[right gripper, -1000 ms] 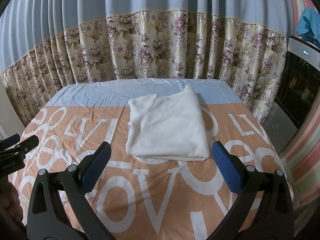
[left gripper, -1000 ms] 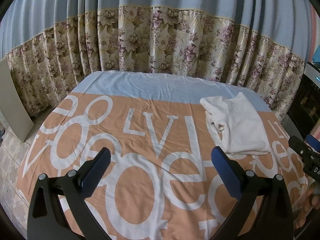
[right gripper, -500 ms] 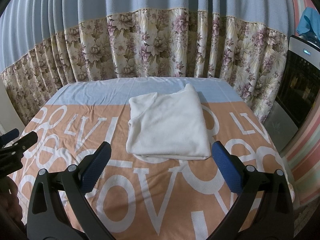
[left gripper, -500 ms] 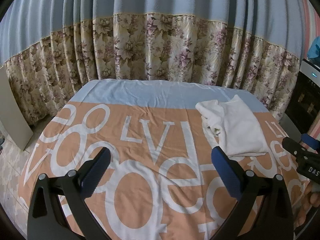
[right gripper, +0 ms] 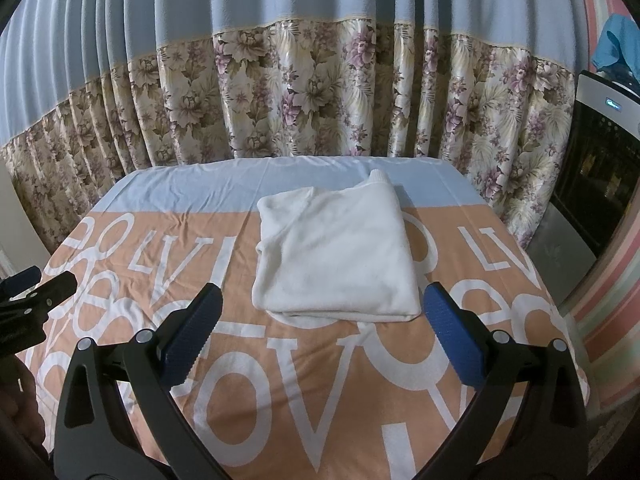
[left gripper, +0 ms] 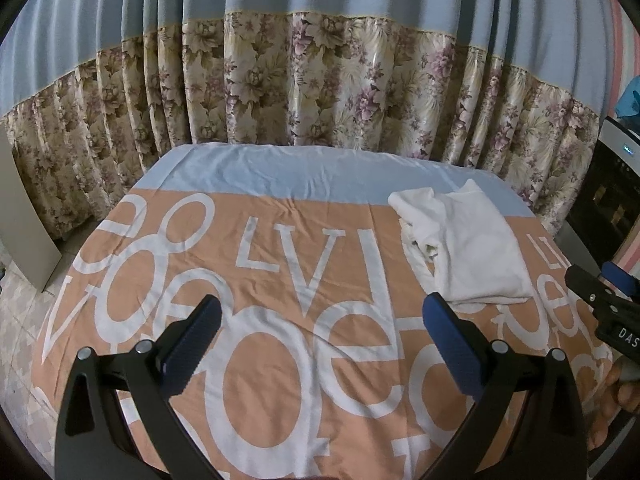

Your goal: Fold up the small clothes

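**Hovering over folded garment, both tools empty**

Left tool (left gripper: 320, 328) and right tool (right gripper: 322, 326) each hang above the bench (left gripper: 280, 360) with jaws spread wide, gripping nothing. White garment (right gripper: 334, 256) lies folded on the orange lettered cloth (right gripper: 320, 380), far-right part of bench, directly ahead of right tool. Floral curtain (right gripper: 304, 92) behind.

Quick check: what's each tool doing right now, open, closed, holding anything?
Left tool: open, holding nothing.
Right tool: open, holding nothing, white garment lies ahead.
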### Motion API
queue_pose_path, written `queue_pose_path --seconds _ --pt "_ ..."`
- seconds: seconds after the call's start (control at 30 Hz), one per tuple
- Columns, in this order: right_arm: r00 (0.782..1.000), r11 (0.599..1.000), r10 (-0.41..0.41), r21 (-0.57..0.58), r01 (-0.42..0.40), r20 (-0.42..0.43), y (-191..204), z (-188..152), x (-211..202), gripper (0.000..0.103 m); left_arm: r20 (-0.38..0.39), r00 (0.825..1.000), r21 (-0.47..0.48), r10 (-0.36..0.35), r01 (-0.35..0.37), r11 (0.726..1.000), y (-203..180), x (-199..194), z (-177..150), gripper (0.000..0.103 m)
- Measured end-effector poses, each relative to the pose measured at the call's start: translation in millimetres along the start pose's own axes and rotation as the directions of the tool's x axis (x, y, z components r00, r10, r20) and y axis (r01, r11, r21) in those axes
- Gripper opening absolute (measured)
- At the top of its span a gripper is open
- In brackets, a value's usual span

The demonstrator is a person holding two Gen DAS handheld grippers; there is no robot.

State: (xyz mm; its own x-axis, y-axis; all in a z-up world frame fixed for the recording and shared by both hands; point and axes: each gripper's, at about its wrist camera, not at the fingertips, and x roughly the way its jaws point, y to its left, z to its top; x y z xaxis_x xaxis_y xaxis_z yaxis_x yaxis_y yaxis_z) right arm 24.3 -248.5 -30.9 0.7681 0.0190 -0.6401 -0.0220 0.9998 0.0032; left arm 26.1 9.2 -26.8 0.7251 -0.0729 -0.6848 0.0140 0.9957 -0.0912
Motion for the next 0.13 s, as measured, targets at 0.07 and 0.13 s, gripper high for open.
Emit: queue_pose_path --seconds 0.07,0.13 --pt "1.0 1.0 -0.001 0.0 0.001 0.001 1.2 0.1 -0.8 0.1 0.006 1.0 0.005 0.009 -0.009 1.0 -0.4 -1.0 0.3 0.101" --pt "1.0 1.0 -0.001 0.0 0.001 0.001 1.2 -0.1 -0.9 0.1 0.005 1.0 0.006 0.006 -0.006 1.0 -0.4 -1.2 0.6 0.101"
